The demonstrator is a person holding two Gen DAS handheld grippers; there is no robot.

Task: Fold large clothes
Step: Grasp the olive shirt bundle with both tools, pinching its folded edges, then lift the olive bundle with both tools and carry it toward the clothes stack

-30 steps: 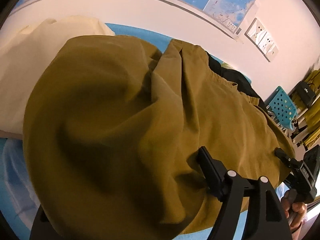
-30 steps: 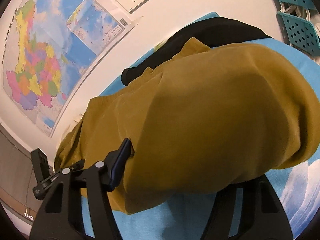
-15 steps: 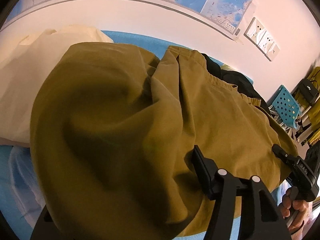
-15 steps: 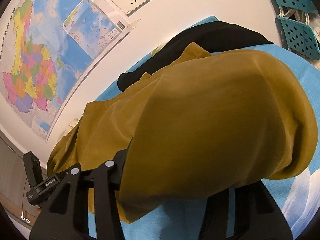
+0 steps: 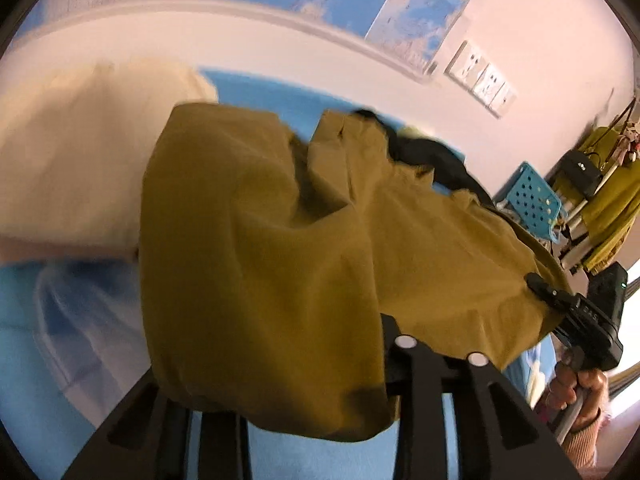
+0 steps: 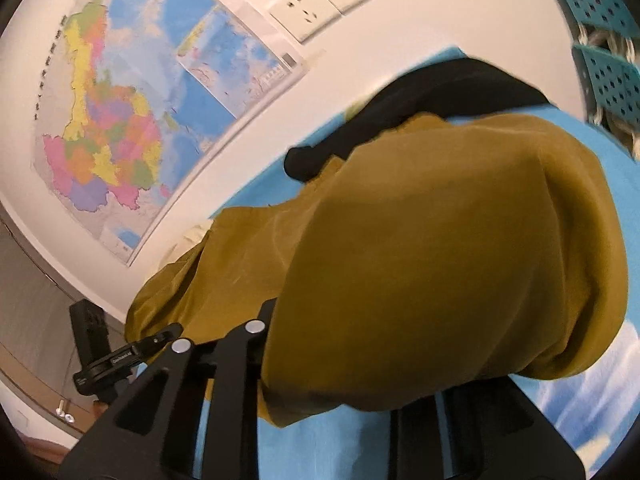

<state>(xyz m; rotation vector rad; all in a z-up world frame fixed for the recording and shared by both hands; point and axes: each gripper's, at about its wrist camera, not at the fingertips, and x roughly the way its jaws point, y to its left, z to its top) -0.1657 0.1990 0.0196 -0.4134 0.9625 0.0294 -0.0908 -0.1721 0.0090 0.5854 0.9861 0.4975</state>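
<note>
Mustard-olive trousers (image 5: 280,248) lie bunched on a blue sheet (image 5: 48,412) printed with clouds, with a black garment (image 6: 440,88) behind them near the wall. Left claw (image 5: 276,412) and right claw (image 6: 352,364) each have a fold of the near edge between their jaws, which are closing; the cloth drapes over the fingers, so whether the pads already pinch cannot be told. The fabric looks light, soft and floppy, likely to sag between grips. Taking hold at the hem corners would probably keep the fold straight.
</note>
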